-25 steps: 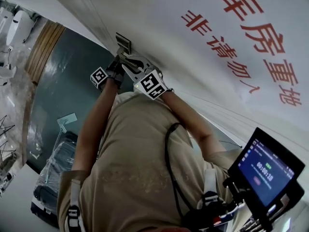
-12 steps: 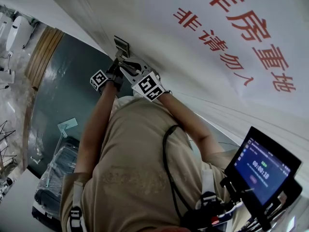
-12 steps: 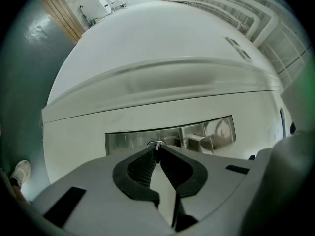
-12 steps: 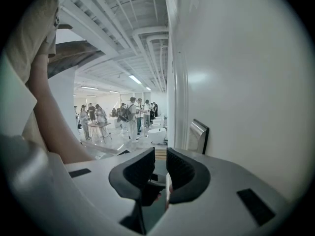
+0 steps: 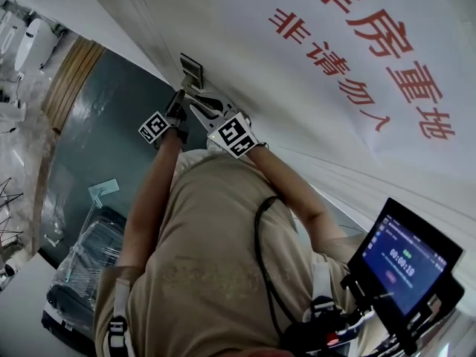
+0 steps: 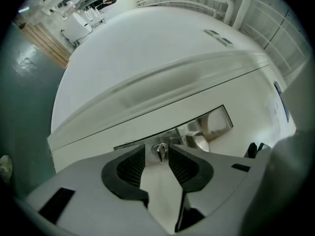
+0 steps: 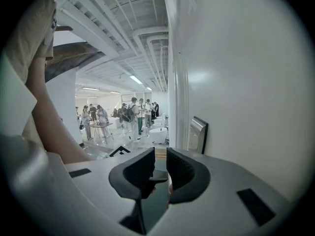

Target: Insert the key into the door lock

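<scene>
A small silver key sticks out of the lock in the steel lock plate on the white door. My left gripper is right at it. Its jaws have just been opening and stand open on either side of the key, with the pads clear of it. A round steel handle sits to the key's right. In the head view both grippers, left and right, are up at the lock plate. My right gripper hovers beside the plate, jaws a little apart, nothing between them.
The white door carries large red characters. A tablet screen hangs at the lower right of the head view. Dark green floor lies left of the door, with a wrapped case on it. People stand far off.
Both grippers stay at the lock plate; the head view has only shifted slightly.
</scene>
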{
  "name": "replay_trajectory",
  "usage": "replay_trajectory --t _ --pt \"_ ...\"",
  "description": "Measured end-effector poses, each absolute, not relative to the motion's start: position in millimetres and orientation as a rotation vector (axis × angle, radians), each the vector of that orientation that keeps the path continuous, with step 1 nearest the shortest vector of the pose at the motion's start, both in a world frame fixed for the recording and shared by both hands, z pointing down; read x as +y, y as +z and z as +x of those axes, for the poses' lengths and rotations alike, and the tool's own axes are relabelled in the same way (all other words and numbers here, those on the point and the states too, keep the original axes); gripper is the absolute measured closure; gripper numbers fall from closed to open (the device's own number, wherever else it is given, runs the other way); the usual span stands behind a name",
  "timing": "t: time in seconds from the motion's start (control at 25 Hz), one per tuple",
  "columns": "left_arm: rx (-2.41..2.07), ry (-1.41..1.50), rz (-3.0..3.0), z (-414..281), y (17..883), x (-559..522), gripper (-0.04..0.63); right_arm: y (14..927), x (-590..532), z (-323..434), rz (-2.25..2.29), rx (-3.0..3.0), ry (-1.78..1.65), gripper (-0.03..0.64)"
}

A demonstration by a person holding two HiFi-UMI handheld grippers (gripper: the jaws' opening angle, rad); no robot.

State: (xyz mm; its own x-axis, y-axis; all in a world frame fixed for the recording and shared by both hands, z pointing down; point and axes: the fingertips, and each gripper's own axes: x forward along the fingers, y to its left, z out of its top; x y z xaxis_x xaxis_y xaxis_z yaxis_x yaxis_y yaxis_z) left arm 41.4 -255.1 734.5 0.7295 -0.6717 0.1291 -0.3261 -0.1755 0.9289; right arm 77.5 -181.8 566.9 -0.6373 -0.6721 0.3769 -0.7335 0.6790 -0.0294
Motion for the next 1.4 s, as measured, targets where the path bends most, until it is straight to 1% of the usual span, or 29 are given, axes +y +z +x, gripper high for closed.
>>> replay_trajectory --t 0.4,0.68,0.76,0.92,1.0,1.4 --pt "-0.892 -0.351 1.863 16.4 716.9 -233.9 0.448 570.8 -177.2 76.7 1.047 -2.578 0.225 0.554" --pt "-0.902 -0.354 1.957 13.4 688.9 -223.5 0.449 570.2 -175.8 81.1 1.033 -2.572 0.203 0.554" --pt "-0.917 -0.313 2.010 13.5 679.1 -219.0 0.449 568.1 -175.1 82.4 1.037 -2.572 0.189 0.554" --pt "-1.054 -0.042 2.174 11.1 665.2 -213.1 0.449 562.7 -177.9 85.2 1.074 -2.564 0.129 0.554" --pt "-1.112 0.027 2.236 6.5 652.9 -210.6 0.449 561.5 -178.7 84.5 1.090 -2.564 0.117 0.554" --pt "-1.335 0.046 2.312 -45.4 606.6 -201.0 0.449 554.2 -186.4 53.3 1.062 -2.581 0.084 0.554"
